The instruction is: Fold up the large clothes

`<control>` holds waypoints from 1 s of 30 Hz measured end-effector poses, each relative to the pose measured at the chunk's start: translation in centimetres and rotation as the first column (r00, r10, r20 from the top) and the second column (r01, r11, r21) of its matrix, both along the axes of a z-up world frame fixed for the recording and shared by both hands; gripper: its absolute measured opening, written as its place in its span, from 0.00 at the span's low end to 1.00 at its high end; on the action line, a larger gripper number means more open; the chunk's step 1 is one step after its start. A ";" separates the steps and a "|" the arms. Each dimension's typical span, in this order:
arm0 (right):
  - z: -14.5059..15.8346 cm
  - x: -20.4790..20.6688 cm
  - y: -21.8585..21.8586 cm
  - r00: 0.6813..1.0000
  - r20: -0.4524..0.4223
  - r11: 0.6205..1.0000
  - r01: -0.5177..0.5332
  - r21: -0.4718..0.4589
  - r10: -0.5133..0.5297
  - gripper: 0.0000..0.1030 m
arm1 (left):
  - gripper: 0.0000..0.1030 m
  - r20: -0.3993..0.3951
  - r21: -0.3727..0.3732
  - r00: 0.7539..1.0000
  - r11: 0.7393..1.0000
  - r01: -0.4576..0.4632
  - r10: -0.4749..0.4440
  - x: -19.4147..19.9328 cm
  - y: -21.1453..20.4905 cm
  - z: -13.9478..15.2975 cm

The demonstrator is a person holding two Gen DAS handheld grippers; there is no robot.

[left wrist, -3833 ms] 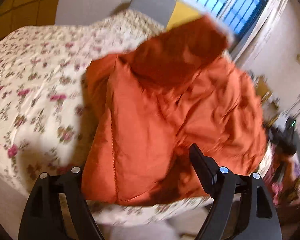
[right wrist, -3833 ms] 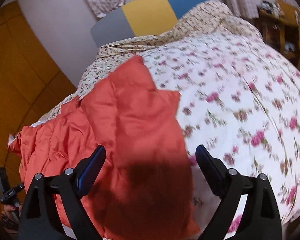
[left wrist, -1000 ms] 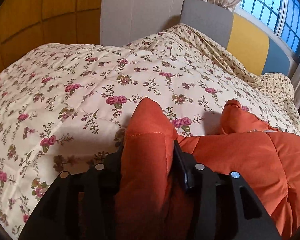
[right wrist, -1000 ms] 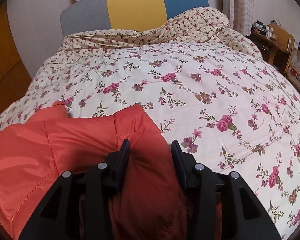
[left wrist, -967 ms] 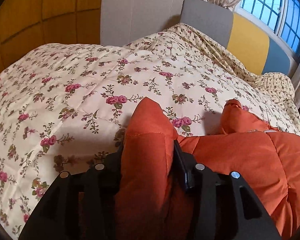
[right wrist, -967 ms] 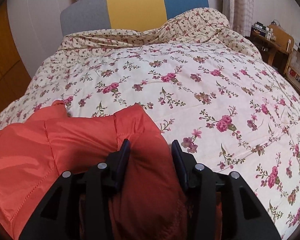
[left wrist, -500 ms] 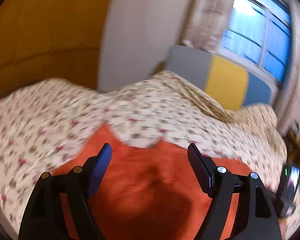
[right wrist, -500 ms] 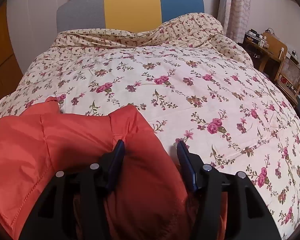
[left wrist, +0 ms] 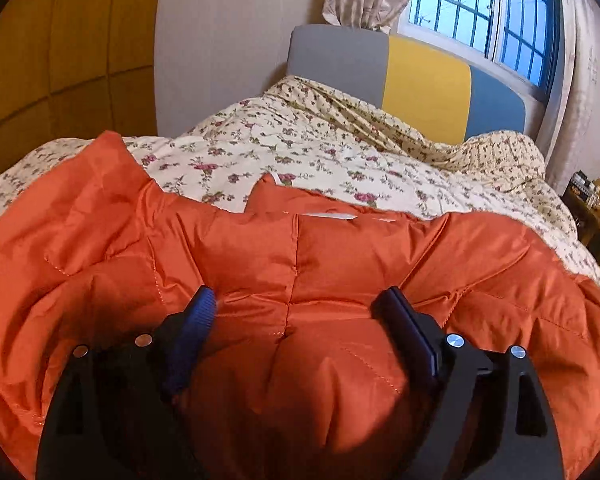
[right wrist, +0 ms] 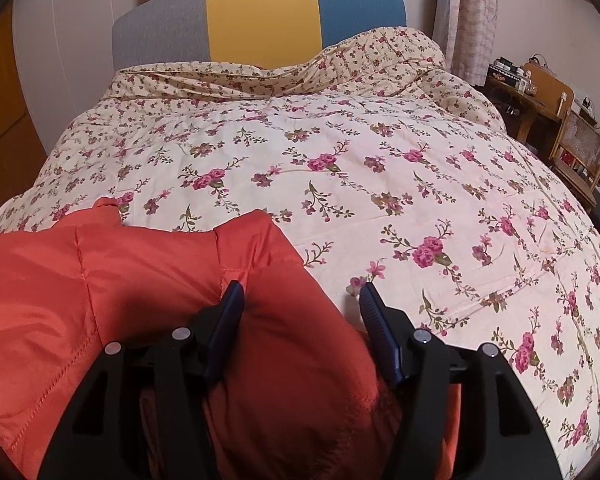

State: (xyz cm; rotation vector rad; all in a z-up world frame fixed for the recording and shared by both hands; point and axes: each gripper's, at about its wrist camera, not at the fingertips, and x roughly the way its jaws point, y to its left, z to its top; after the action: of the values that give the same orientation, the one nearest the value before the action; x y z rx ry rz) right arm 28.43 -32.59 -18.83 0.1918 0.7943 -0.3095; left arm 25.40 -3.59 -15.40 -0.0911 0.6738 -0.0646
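An orange padded jacket point(left wrist: 340, 248) lies spread on the flowered quilt point(left wrist: 300, 152), collar and a white label toward the headboard. My left gripper point(left wrist: 297, 293) hovers over the jacket's middle. Its jaws are wide and still opening, and neither pad presses the fabric. In the right wrist view, a puffy corner of the jacket point(right wrist: 140, 272) bulges up between the fingers of my right gripper point(right wrist: 301, 287). Those jaws are opening too: fabric rests against the left finger and a gap shows at the right fingertip.
The quilt point(right wrist: 380, 180) covers the whole bed up to a grey, yellow and blue headboard point(right wrist: 260, 20). A wooden desk and chair point(right wrist: 540, 92) stand at the right of the bed. A yellow wardrobe point(left wrist: 60, 60) and a barred window point(left wrist: 480, 0) line the walls.
My left gripper let go of the jacket fold it was pinching, spread wide and swung over the jacket's middle. My right gripper stayed put while its jaws widened around the corner.
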 end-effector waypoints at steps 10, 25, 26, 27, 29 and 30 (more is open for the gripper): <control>7.0 -8.5 6.2 0.941 0.291 0.985 -0.157 -0.072 0.171 0.69 | 0.83 -0.012 0.011 1.000 1.000 -0.004 0.004 -0.1 0.0 -0.4; 0.2 -3.8 11.3 0.963 0.119 0.965 -0.228 -0.128 0.243 0.71 | 0.84 -0.010 0.037 1.000 0.999 -0.016 0.016 -0.2 -0.4 -0.5; 0.1 -3.6 11.5 0.964 0.110 0.964 -0.228 -0.134 0.243 0.71 | 0.84 -0.015 0.041 1.000 0.999 -0.016 0.017 -0.1 -0.4 -0.5; -0.1 -3.7 11.4 0.964 0.107 0.964 -0.229 -0.133 0.243 0.71 | 0.84 -0.018 0.043 1.000 0.999 -0.017 0.017 0.0 -0.5 -0.5; -0.1 -3.5 11.2 0.963 0.105 0.965 -0.235 -0.116 0.247 0.72 | 0.84 -0.023 0.043 1.000 0.999 -0.016 0.017 0.0 -0.4 -0.5; 0.1 -3.6 11.0 0.963 0.102 0.965 -0.241 -0.100 0.251 0.72 | 0.84 -0.026 0.044 1.000 0.999 -0.015 0.016 0.0 -0.4 -0.4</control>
State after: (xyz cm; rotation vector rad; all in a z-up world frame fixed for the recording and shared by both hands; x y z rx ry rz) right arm 24.87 -21.60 -18.75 0.0272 0.6820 -0.0959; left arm 25.44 -4.01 -15.82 -0.0549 0.7003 -0.0335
